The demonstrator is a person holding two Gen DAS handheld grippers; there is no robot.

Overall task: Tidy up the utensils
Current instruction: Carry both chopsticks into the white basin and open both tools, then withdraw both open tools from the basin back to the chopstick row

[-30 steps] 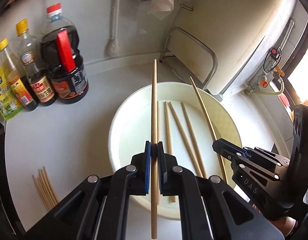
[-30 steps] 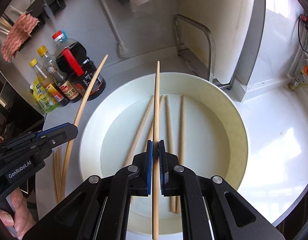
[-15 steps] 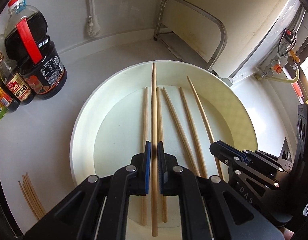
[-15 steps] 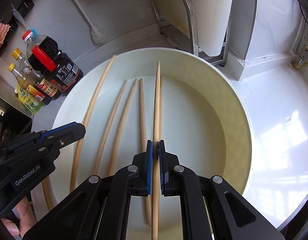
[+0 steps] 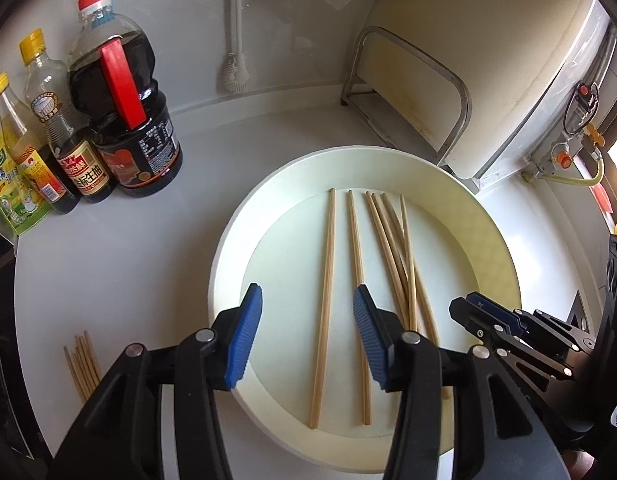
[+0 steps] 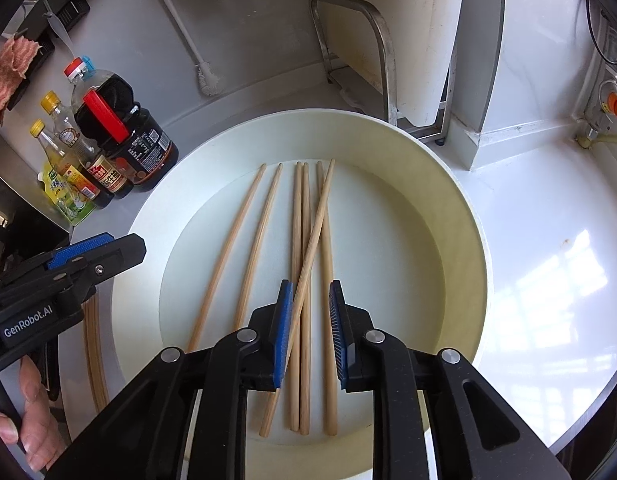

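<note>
the white worktop carries a wide, shallow cream basin, and both grippers hang over its near side, pointing steeply down.

behind the basin a metal rack holds a pale board on edge. at the back left of the worktop stands a cluster of bottles: a big dark jug with a red handle, two smaller yellow-capped ones and a green-and-yellow pouch. a white brush leans against the wall behind them.

the left gripper has its jaws opening, blue pads wide apart; one chopstick lies on the basin floor between them and neither pad touches it. in the right wrist view a hand shows at the lower left, holding that gripper's body.

the right gripper has its jaws opening too, a narrower gap. a slanted chopstick passes between the pads, close against the left one; whether it touches cannot be told, and it rests with the others on the basin floor.

six chopsticks lie in the basin, roughly parallel, tips toward the back: two apart on the left, four bunched on the right with the slanted one crossing them.

a small bundle of sticks lies on the worktop to the left of the basin, outside it.
</note>
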